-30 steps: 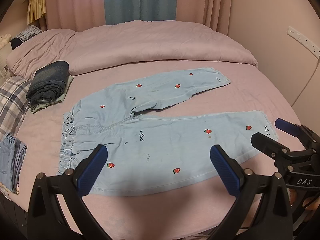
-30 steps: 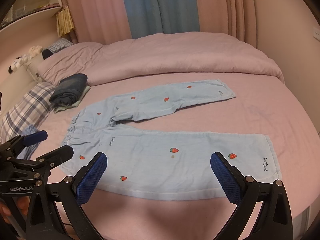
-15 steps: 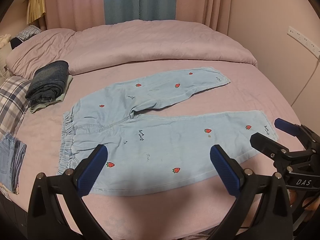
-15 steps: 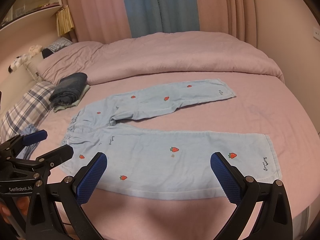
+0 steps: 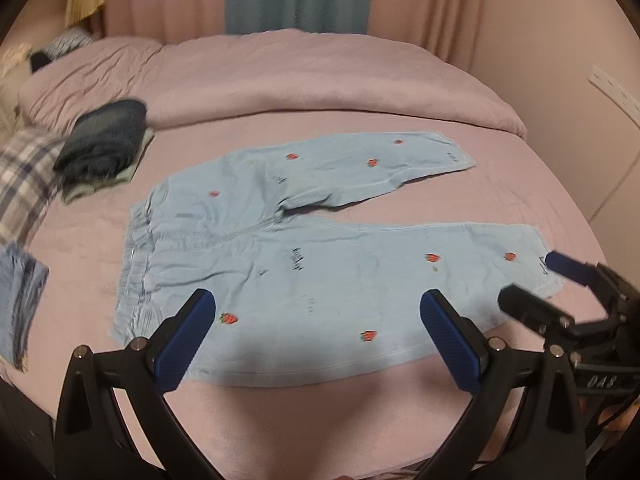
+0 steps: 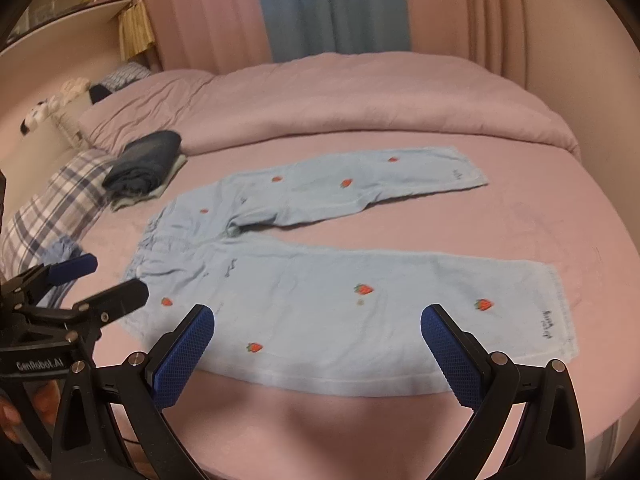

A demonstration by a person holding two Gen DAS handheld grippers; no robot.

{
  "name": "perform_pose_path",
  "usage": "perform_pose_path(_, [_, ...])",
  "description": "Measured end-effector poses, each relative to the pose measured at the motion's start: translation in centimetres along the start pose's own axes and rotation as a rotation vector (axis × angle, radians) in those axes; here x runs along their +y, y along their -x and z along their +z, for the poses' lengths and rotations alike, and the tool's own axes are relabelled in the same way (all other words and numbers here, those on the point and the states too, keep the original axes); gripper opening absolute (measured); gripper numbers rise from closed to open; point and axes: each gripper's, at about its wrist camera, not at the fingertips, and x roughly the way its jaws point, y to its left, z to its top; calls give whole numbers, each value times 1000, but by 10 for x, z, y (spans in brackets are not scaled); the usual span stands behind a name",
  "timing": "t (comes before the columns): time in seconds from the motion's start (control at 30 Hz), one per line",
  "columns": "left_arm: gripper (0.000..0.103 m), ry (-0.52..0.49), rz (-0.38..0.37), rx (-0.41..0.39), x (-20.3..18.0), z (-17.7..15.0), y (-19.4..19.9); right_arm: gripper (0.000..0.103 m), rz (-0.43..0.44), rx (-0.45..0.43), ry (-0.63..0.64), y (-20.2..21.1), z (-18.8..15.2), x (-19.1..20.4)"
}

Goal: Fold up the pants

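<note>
Both cameras have crept a little nearer the bed (image 5: 320,420) than a second ago, so the pants (image 5: 320,264) sit slightly lower and larger in view; the cloth itself has not shifted.

Going left to right: one plaid pillow (image 5: 24,176) lies at the bed's left edge, with one blue folded piece (image 5: 20,300) just in front of it at the near left corner. Next comes one stack of folded clothes (image 5: 104,148), dark denim on a pale green piece, near the waistband but apart from it. Then the one pair of pants, flat in the middle of the pink sheet, waistband to the left, two legs running right and splayed in a V. They are light blue, dotted with small red strawberries and bits of dark script, with a gathered elastic waist and mild creases at the crotch. One rolled pink duvet (image 5: 320,80) lies across the far side.

Bare sheet runs all round the pants: a wide strip along the near edge, more beyond the hems on the right.

Two grippers hover over the near edge. The left gripper (image 5: 316,336) has its fingers spread wide, holding nothing, above the near leg. The right gripper (image 6: 316,336) is likewise spread wide and empty, toward the hem end.
</note>
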Motion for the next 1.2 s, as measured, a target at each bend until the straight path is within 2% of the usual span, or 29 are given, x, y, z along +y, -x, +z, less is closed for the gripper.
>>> perform_pose_path(0.2, [102, 208, 36, 116, 67, -25, -28, 103, 108, 96, 112, -52, -14, 42])
perform_pose_path(0.3, [102, 291, 129, 174, 105, -42, -39, 103, 206, 164, 152, -77, -26, 75])
perform_pose_path(0.4, [102, 386, 153, 215, 142, -58, -48, 103, 273, 198, 234, -96, -38, 105])
perform_pose_path(0.5, [102, 537, 69, 258, 172, -74, -58, 103, 293, 185, 380, -112, -49, 140])
perform_pose_path(0.53, [102, 607, 28, 263, 184, -81, -63, 103, 292, 165, 452, -119, -55, 155])
perform_pose_path(0.6, [101, 687, -25, 255, 197, -88, -66, 102, 294, 145, 565, -124, -67, 178])
perform_pose_path(0.67, [101, 757, -79, 219, 206, -92, -63, 94, 290, 127, 661, -129, -78, 195])
perform_pose_path(0.77, [95, 784, -107, 173, 211, -89, -58, 82, 293, 127, 752, -137, -91, 213])
perform_pose_path(0.87, [83, 797, -119, 166, 213, -81, -62, 79, 285, 121, 791, -145, -95, 224])
perform_pose_path(0.93, [65, 796, -116, 162, 215, -77, -68, 77, 274, 98, 800, -148, -91, 229])
perform_pose_path(0.97, [60, 792, -112, 159, 220, -82, -68, 70, 260, 88, 803, -149, -89, 231])
perform_pose_path(1.03, [33, 807, -97, 163, 227, -84, -70, 59, 251, 88, 801, -150, -85, 233])
perform_pose_path(1.07, [26, 820, -89, 166, 234, -88, -68, 53, 256, 100, 795, -152, -83, 232])
perform_pose_path(1.1, [23, 832, -86, 173, 237, -89, -66, 48, 270, 116, 781, -152, -80, 232])
perform_pose_path(1.17, [19, 834, -87, 159, 241, -97, -63, 26, 303, 141, 755, -150, -77, 229])
perform_pose_path(1.2, [19, 817, -74, 152, 239, -97, -59, 25, 320, 155, 742, -147, -76, 229])
